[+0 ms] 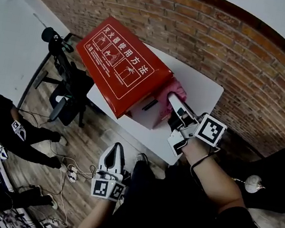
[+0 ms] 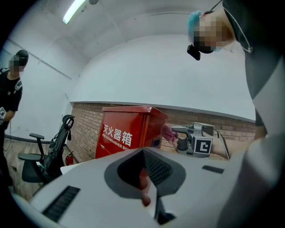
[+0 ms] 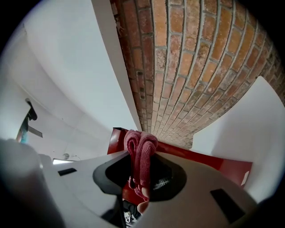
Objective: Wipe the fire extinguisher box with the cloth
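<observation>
A red fire extinguisher box [image 1: 123,69] stands on a white table [image 1: 203,88], its lid printed with white characters. My right gripper [image 1: 173,100] is shut on a pink cloth [image 1: 172,90], which it presses against the box's right side. In the right gripper view the folded cloth [image 3: 140,149] sticks up between the jaws, with the red box [image 3: 200,162] right behind it. My left gripper [image 1: 115,152] hangs low in front of the table, shut and holding nothing. Its own view looks up at the box [image 2: 127,133] and the cloth [image 2: 168,132].
A brick wall [image 1: 239,51] runs behind the table. A black office chair [image 1: 66,98] stands left of the table. A person in black [image 1: 5,125] is at the far left. Cables [image 1: 73,172] lie on the wooden floor.
</observation>
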`<state>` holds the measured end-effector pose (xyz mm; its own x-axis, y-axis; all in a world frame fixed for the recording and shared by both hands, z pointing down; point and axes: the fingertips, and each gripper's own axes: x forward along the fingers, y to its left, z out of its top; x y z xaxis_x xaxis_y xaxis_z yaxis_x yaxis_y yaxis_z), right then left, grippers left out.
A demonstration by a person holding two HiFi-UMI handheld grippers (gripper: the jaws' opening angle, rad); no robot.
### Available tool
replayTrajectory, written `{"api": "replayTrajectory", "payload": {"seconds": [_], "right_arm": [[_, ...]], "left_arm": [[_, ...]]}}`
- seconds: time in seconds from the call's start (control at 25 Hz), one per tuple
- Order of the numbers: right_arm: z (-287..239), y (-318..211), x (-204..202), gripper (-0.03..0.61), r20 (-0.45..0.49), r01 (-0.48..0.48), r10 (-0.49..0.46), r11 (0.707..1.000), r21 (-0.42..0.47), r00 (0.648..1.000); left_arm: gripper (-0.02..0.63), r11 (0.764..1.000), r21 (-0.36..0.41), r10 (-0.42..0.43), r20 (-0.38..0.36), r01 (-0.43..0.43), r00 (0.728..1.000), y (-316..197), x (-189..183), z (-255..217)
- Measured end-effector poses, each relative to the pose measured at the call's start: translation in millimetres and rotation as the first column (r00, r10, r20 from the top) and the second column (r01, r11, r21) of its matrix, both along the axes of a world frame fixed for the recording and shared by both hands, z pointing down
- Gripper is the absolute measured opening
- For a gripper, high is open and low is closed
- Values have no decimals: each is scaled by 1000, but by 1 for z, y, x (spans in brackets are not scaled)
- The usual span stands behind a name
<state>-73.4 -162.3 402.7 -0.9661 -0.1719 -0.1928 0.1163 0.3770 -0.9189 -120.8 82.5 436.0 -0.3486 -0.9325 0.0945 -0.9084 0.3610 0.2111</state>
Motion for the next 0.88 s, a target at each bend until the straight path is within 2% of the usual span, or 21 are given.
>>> {"api": "replayTrajectory", "payload": {"seconds": [0.28, 0.52, 0.88], "right_arm": [[19, 0, 1, 103, -45, -7, 6, 1000, -7, 999], [55, -3, 4, 103, -134, -25, 17, 998, -55, 991], [80, -4, 4, 103, -179, -23, 13, 998, -55, 984]], "left_arm": [[31, 1000, -10, -9, -9, 9, 1000, 5, 1, 2], [31, 1000, -22, -15, -11, 15, 1000, 9, 3, 5], [29, 999, -38, -31, -1, 31, 1000, 18, 6, 7]]}}
